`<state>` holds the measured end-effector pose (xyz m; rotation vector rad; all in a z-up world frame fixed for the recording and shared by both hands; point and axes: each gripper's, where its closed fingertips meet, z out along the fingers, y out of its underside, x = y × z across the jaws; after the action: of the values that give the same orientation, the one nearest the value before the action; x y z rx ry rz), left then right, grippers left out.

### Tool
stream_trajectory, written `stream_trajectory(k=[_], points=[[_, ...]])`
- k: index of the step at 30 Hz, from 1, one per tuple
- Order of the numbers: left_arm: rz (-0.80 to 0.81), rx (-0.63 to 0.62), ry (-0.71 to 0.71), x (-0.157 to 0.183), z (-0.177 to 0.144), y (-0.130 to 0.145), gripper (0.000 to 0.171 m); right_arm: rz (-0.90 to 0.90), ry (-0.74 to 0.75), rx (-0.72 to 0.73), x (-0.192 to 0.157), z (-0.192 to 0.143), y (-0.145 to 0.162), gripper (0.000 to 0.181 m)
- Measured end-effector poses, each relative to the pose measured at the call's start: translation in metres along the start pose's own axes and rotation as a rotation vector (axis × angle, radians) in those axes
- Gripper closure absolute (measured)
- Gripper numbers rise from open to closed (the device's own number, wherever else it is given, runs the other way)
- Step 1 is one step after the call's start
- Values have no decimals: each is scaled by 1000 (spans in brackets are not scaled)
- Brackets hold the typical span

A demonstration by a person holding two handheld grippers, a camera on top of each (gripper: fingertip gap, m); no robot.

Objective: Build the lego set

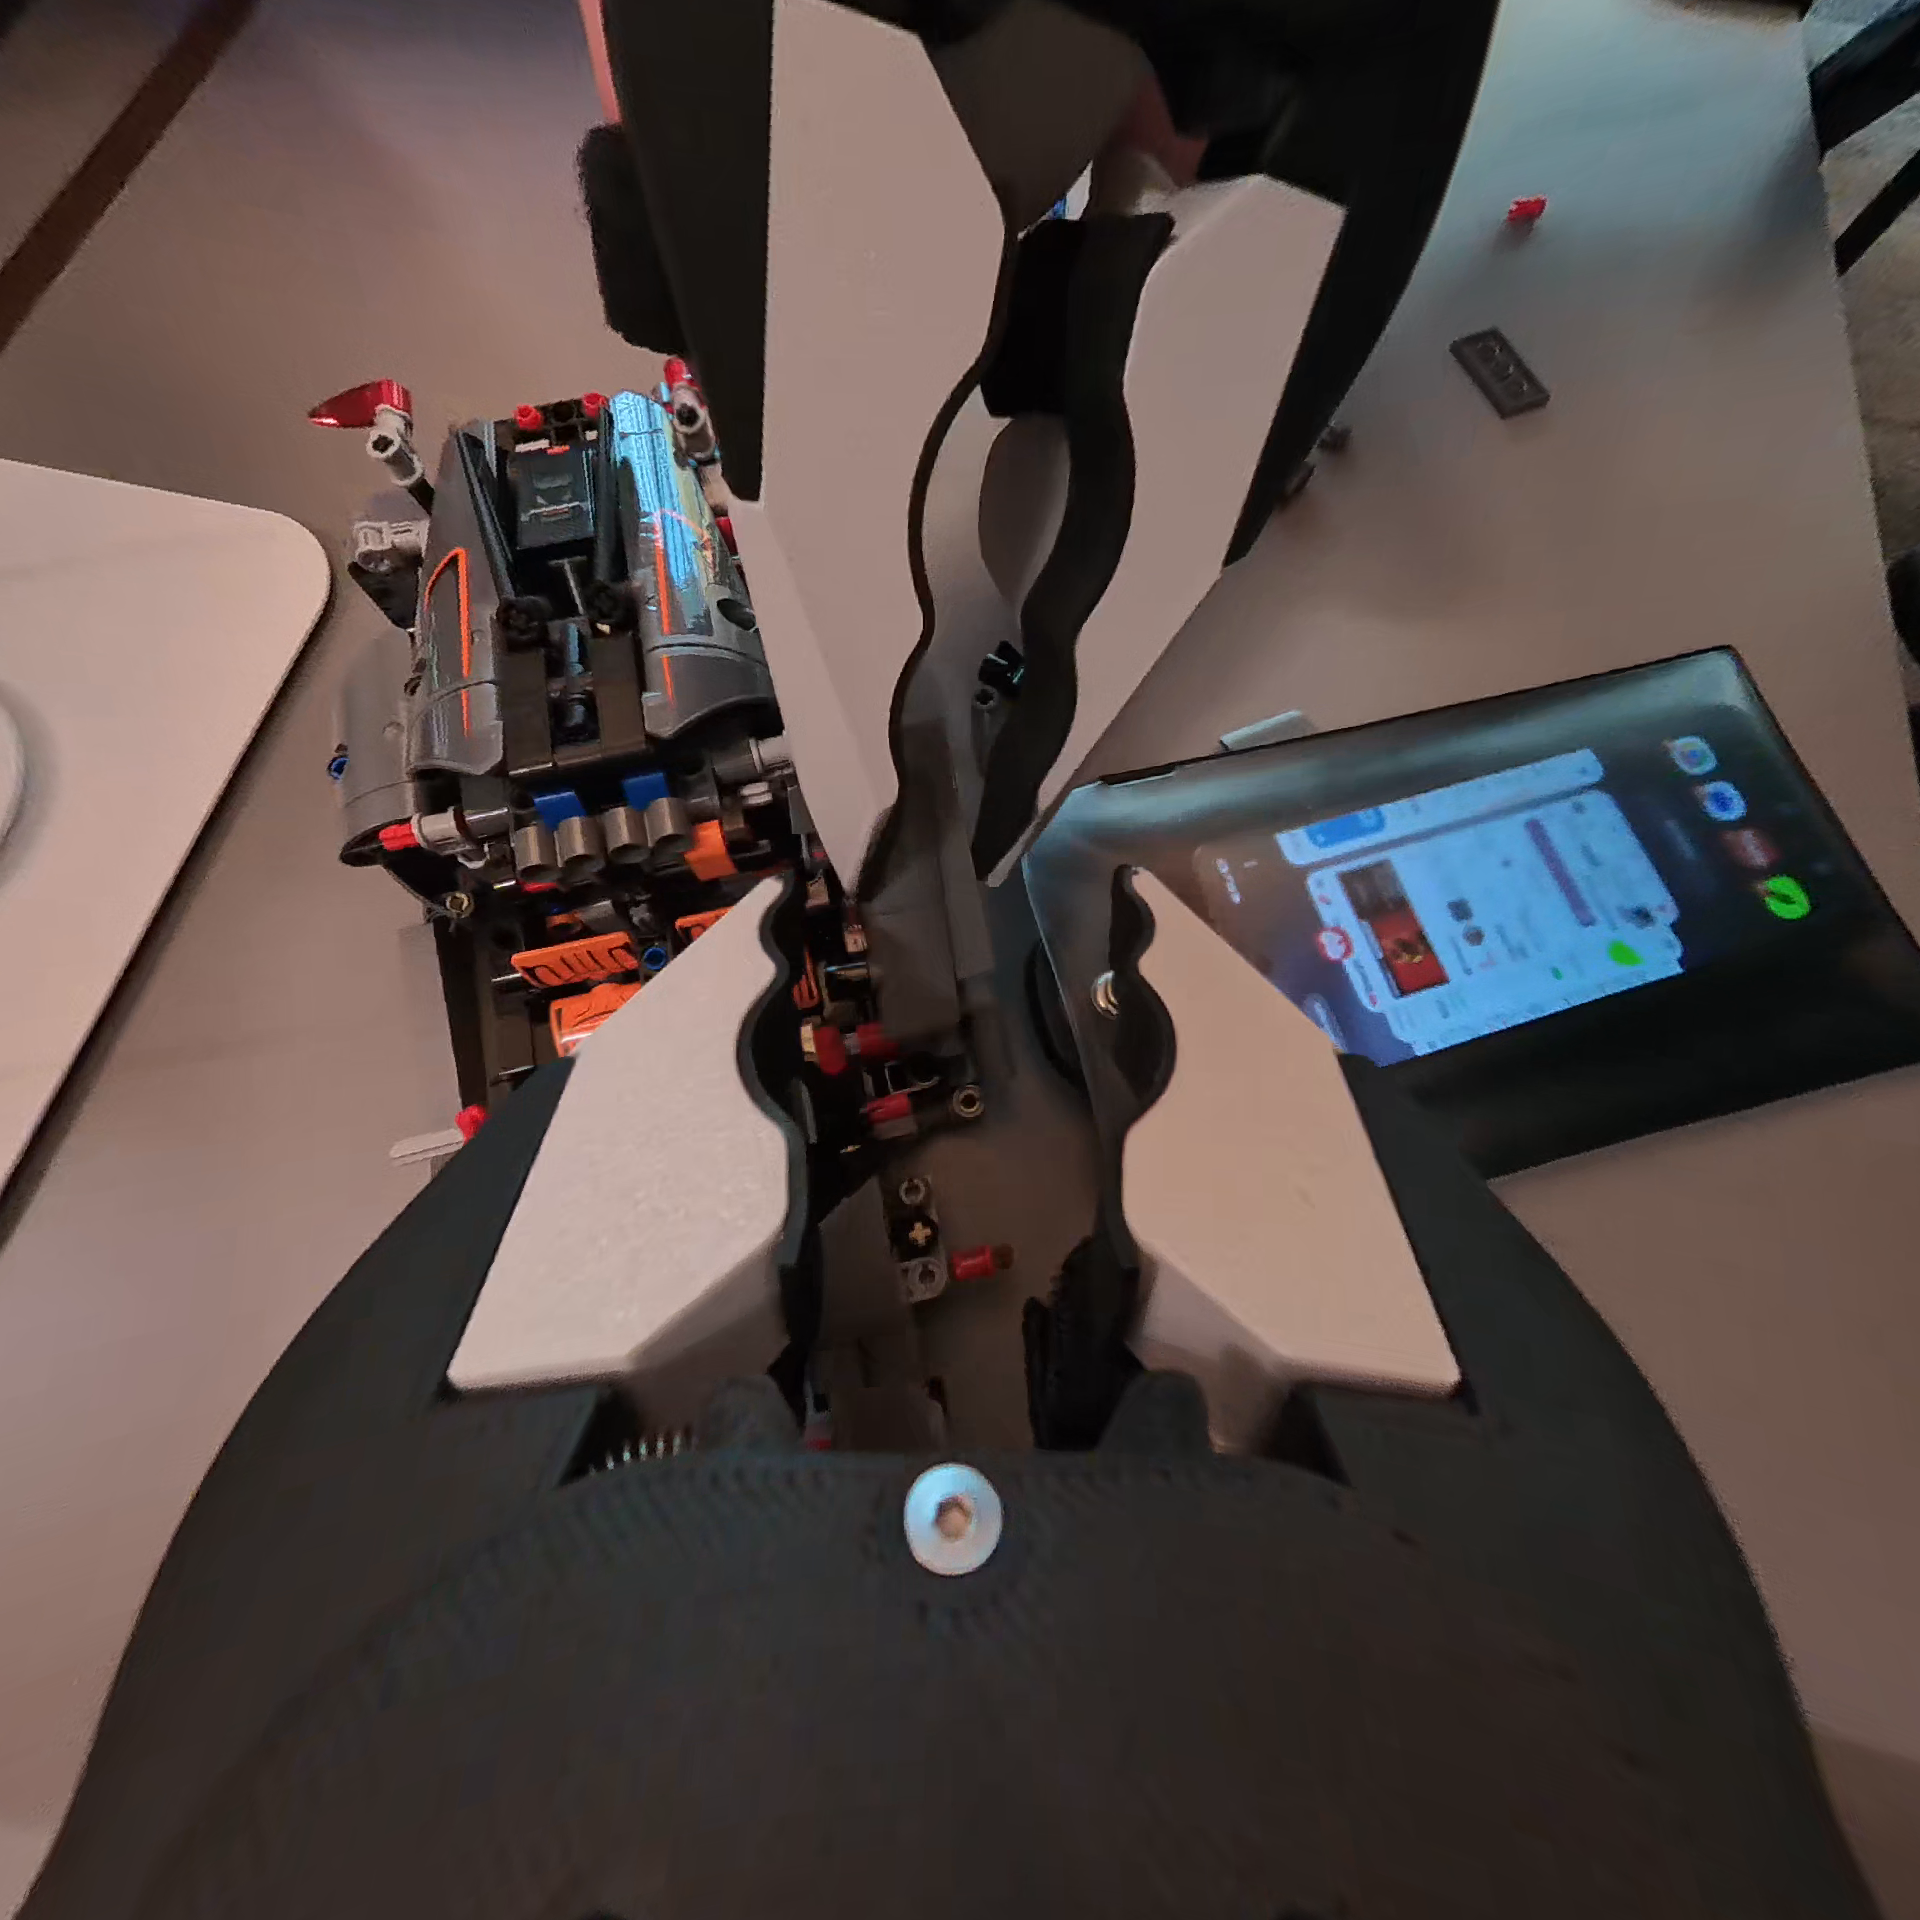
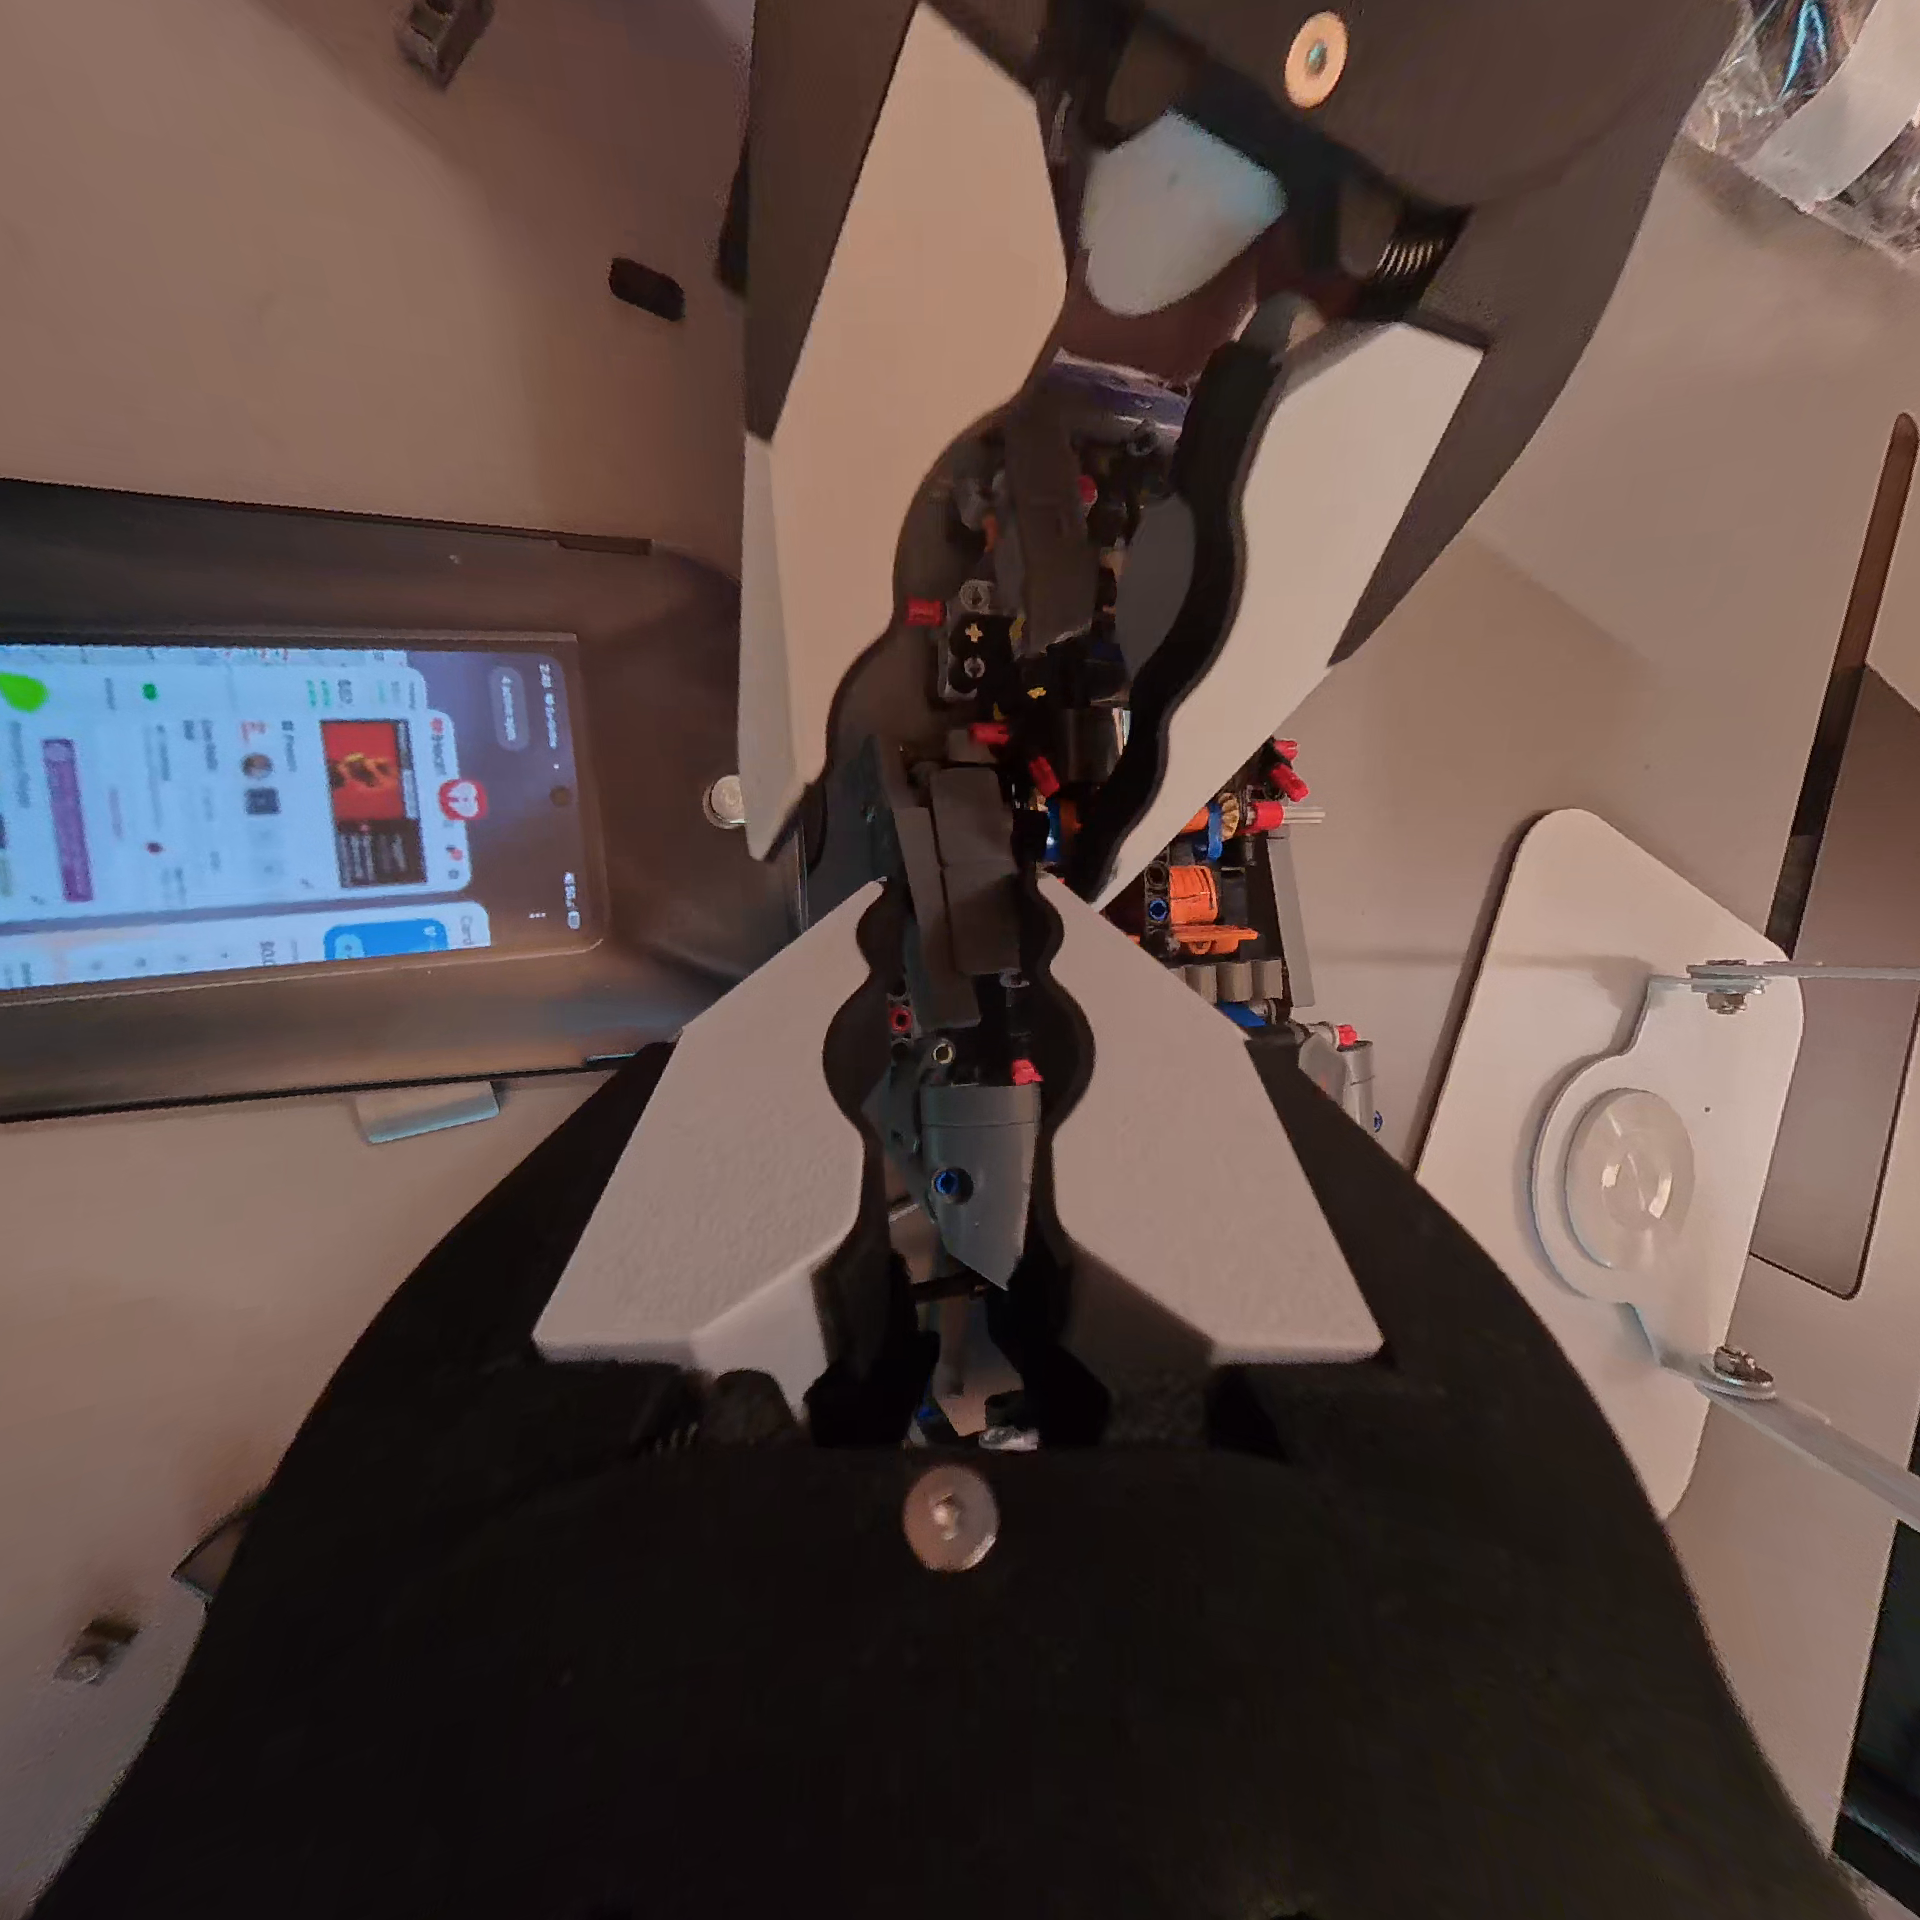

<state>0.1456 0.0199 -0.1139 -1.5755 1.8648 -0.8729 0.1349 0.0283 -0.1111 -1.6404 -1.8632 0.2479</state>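
Observation:
A dark grey, black and orange lego car model (image 1: pixel 582 644) lies on the table; it also shows in the right wrist view (image 2: pixel 1205 904). My right gripper (image 2: pixel 966 899) is shut on a dark grey panel (image 2: pixel 966 883) and holds it against the model's side frame. In the left wrist view it comes down from the top (image 1: pixel 930 878) with the panel (image 1: pixel 925 935) between its tips. My left gripper (image 1: pixel 956 883) has its jaws apart and straddles that side frame with its red pins. One finger lies over the model's middle, the other stands clear of it.
A phone with a lit screen (image 1: pixel 1507 883) leans on a stand right of the model, close to both grippers; it also shows in the right wrist view (image 2: pixel 260 800). A white board (image 1: pixel 135 675) lies left. A loose red piece (image 1: pixel 1525 208) and a dark grey plate (image 1: pixel 1499 371) lie far right. Only a small space, under 4 cm, lies between the two pairs of fingers. From either gripper's tips it is about 25 centimeters to the dark grey plate (image 1: pixel 1499 371).

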Motion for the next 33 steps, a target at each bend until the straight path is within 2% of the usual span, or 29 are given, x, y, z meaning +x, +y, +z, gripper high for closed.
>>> stream_trajectory(k=[4,6,13,23,26,28,33], points=[[7,-58,-32,-6,6,11,137,4,-1,6,0,0,0,162],[6,-44,-36,-8,4,9,144,7,-5,3,0,0,1,161],[23,-36,-32,-7,4,9,147,51,-36,22,6,-14,5,155],[46,-44,-42,-8,3,11,147,73,-68,-2,8,-17,17,157],[47,-45,-42,-8,3,11,147,79,-107,-26,1,-13,20,162],[46,-44,-41,-8,2,11,147,65,-122,-32,-3,-10,21,172],[34,-42,-42,-8,1,11,145,58,-98,-30,-2,-10,18,174]])
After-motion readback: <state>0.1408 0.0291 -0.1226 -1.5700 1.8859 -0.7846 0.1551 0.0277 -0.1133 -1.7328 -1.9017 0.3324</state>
